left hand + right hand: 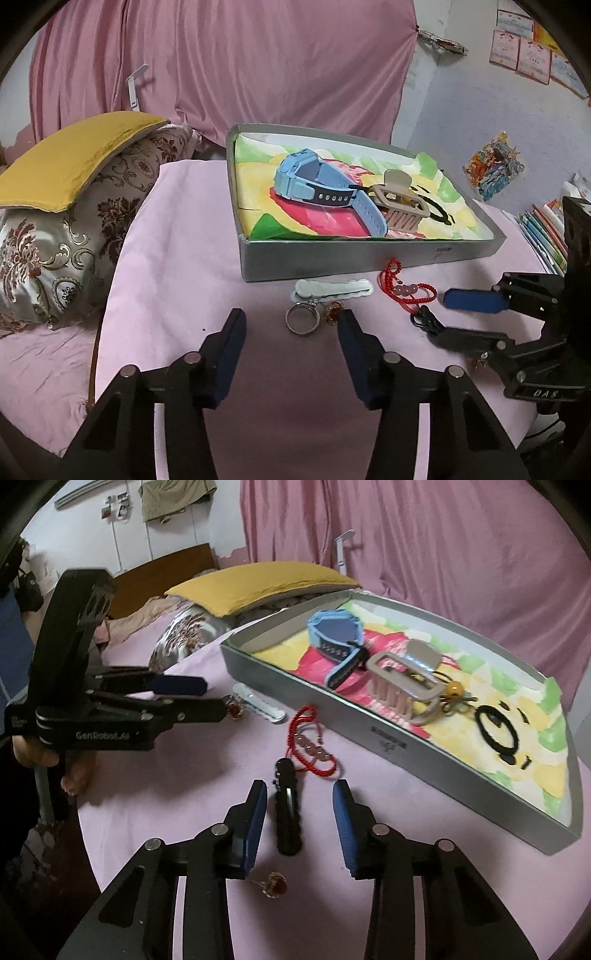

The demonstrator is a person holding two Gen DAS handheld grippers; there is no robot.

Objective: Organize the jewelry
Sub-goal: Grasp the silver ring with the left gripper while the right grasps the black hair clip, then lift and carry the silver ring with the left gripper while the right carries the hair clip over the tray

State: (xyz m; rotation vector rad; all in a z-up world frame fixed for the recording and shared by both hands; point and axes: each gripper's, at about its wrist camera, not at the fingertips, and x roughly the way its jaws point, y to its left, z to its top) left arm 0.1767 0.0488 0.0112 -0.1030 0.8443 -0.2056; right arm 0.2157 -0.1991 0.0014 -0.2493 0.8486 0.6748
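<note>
In tray [332, 264]: one watch [314, 184], one claw clip [400, 205]. On tabletop [177, 258] before it: two rings [303, 317], one red cord [310, 746], one black clip [288, 812]. Left tongs [291, 326], marked "GenRobot.AI", and right tongs [300, 794] both spread, pinching nothing.

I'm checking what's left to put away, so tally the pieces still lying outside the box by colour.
White: 1, hair clip
Silver: 1, ring
Red: 1, cord bracelet
Black: 1, clip
Amber: 2, small ornament and another
Total: 6
</note>
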